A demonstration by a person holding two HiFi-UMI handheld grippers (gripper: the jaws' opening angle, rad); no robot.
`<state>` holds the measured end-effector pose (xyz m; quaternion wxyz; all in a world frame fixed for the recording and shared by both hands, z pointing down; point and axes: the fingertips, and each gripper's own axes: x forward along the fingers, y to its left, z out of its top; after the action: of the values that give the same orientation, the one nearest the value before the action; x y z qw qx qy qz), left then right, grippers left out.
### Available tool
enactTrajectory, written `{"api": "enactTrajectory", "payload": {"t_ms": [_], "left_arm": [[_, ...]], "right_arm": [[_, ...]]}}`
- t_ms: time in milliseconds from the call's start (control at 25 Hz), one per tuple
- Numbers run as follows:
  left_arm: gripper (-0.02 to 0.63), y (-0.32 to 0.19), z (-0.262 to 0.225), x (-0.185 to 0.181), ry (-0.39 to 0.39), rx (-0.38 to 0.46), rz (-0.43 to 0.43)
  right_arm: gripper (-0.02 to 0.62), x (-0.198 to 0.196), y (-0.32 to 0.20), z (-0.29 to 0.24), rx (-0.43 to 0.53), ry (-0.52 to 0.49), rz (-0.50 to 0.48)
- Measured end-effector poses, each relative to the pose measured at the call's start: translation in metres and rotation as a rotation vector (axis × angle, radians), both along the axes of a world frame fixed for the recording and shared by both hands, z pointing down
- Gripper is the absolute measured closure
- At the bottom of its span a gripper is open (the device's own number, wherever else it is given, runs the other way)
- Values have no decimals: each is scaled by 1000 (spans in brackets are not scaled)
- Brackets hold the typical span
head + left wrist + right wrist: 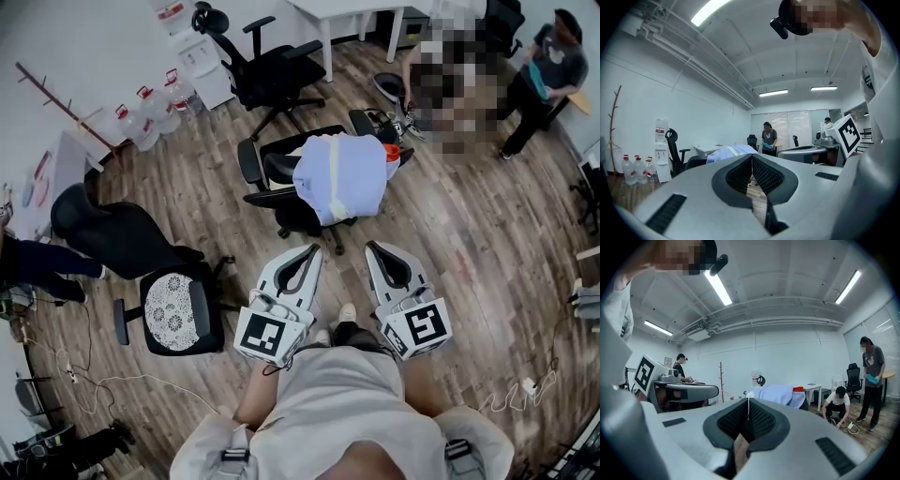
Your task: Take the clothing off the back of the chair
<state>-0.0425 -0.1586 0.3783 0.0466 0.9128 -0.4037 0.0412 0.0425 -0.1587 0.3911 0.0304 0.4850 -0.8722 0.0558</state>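
A pale blue garment (339, 176) with a light stripe hangs over the back of a black office chair (277, 184) in the middle of the head view. My left gripper (314, 249) and my right gripper (371, 247) are side by side just short of the chair, both shut with nothing in them. In the left gripper view the garment (729, 152) shows just beyond the tips of the left gripper (752, 155). In the right gripper view the garment (776, 393) lies beyond the right gripper (748, 399), a little to the right.
Another black chair (253, 58) stands behind the draped one, and one with a patterned seat (175, 309) at the left. Water bottles (150, 111) line the far wall. Two people (548, 70) are at the back right. Cables (84, 375) trail on the wooden floor.
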Motion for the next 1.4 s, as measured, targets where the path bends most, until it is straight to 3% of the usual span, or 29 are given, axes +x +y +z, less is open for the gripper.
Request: {"api": "enactTrajectory", "payload": {"t_ms": [760,1240,1400], "left_arm": [[588,-38,14,13,-25,-14,-42],[586,-47,12,20,-73,-20,-122],[559,-46,13,23,-78,-18,-132]], "right_arm": [[574,17,-35,8,-21,17,-17],[574,28,-43,9,-28,0,-70],[572,34,-46,8,-31,-12,-77]]}}
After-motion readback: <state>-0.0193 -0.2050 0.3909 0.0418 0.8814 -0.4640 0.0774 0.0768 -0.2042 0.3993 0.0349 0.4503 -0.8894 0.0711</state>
